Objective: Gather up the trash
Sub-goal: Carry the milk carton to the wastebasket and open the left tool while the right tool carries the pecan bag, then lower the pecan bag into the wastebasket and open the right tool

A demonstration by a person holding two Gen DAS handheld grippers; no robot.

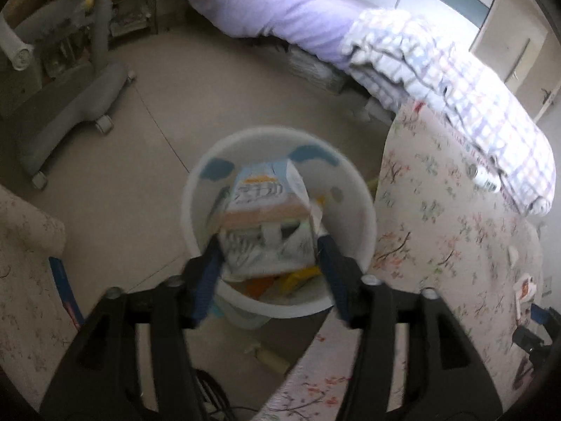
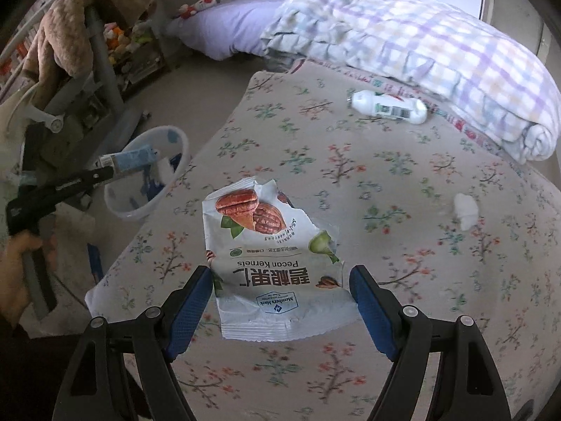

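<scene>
A blue-and-white milk carton [image 1: 268, 210] hangs blurred over the white waste bin [image 1: 350, 207], between the jaws of my left gripper [image 1: 269, 242]. A thin gap shows beside the right pad, so the jaws stand open around it. The bin holds orange and yellow wrappers. In the right wrist view the carton [image 2: 135, 158] sits at the left gripper's tip above the bin [image 2: 175, 133]. My right gripper [image 2: 280, 272] is open, its blue pads either side of a torn pecan kernels bag [image 2: 273, 263] lying flat on the floral bed sheet, not pressing it.
A white plastic bottle [image 2: 389, 107] and a crumpled tissue [image 2: 466, 210] lie on the floral sheet [image 2: 403, 351]. A rolled chequered quilt [image 2: 438, 56] lines the bed's far side. A grey wheeled chair base [image 1: 70, 112] stands left of the bin. A hand [image 2: 17, 270] grips the left tool.
</scene>
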